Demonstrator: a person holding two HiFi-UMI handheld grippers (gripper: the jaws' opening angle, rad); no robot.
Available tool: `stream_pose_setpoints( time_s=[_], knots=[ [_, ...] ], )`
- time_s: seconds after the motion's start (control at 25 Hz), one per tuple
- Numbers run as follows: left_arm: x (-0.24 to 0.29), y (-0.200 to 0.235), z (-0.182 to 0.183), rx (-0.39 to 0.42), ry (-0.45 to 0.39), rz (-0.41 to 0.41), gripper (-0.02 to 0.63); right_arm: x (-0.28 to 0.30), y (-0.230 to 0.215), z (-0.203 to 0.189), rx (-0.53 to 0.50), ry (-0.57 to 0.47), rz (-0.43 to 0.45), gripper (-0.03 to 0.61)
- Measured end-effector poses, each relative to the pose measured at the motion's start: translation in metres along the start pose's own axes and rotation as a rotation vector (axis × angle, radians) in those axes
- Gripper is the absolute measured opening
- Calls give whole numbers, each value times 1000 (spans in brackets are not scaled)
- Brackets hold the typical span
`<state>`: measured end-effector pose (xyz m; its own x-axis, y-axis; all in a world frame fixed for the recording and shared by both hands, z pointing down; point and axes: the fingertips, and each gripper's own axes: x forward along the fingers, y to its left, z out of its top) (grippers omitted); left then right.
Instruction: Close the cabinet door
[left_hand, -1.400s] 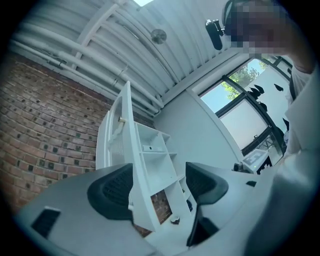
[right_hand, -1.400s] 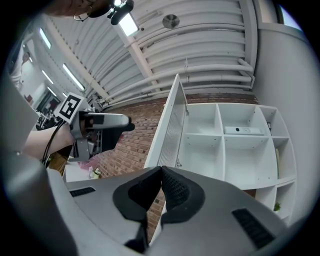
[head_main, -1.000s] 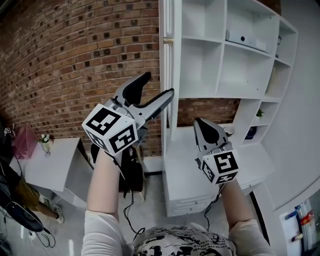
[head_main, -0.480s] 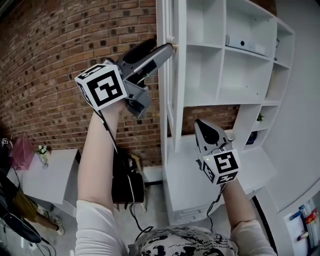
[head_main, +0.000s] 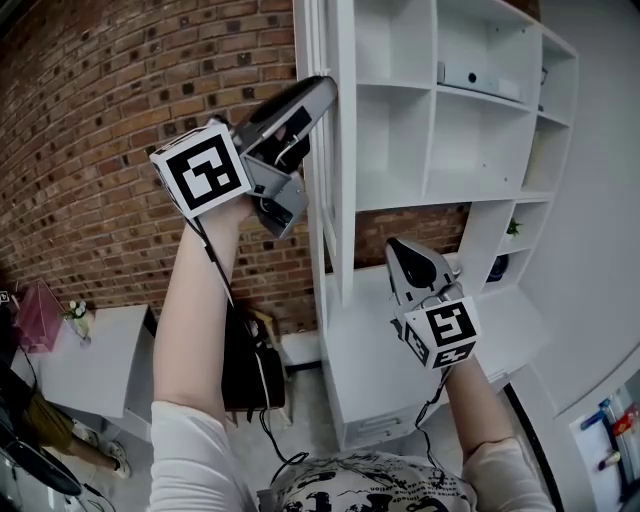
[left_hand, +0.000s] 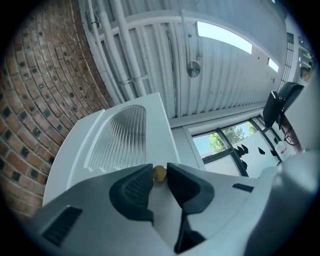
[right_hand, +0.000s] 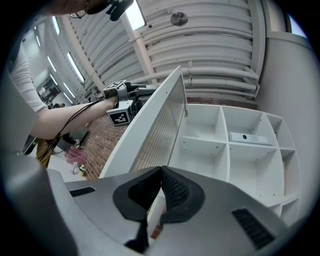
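Note:
The white cabinet door (head_main: 322, 200) with a ribbed glass panel (left_hand: 120, 137) stands open, edge-on to me in the head view. My left gripper (head_main: 325, 92) is raised to the door's upper edge. Its jaws have just been closing, and in the left gripper view (left_hand: 159, 176) the tips pinch the small brass knob (left_hand: 159, 172) between them. My right gripper (head_main: 403, 258) hangs lower, in front of the cabinet's counter, shut with nothing in it. In the right gripper view (right_hand: 160, 173) its pads meet, with the door (right_hand: 155, 130) beyond them.
Open white shelves (head_main: 480, 130) fill the cabinet to the right, with a flat white box (head_main: 480, 78) on one. A brick wall (head_main: 100, 120) stands to the left. Below are a white drawer unit (head_main: 370, 400), a black chair (head_main: 250, 365) and a small white table (head_main: 90, 355).
My left gripper rose from chest height up to the door's knob, rolled over, and its wide-open jaws closed on the knob. The right gripper shifted only slightly.

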<state>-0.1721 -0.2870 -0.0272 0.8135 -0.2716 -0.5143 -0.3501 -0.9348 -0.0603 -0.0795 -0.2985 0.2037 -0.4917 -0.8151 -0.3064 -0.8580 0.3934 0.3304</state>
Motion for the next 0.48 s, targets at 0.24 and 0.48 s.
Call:
stream_pose_setpoints(
  time_s=[0.24,0.48],
  knots=[
    [2,-2,3,-19,-28,-36,98,5,2,-5,1,5,10,15],
    [45,-10,-24,84,-23,4,97,1,-49,-25,43,-12,26,15]
  ],
)
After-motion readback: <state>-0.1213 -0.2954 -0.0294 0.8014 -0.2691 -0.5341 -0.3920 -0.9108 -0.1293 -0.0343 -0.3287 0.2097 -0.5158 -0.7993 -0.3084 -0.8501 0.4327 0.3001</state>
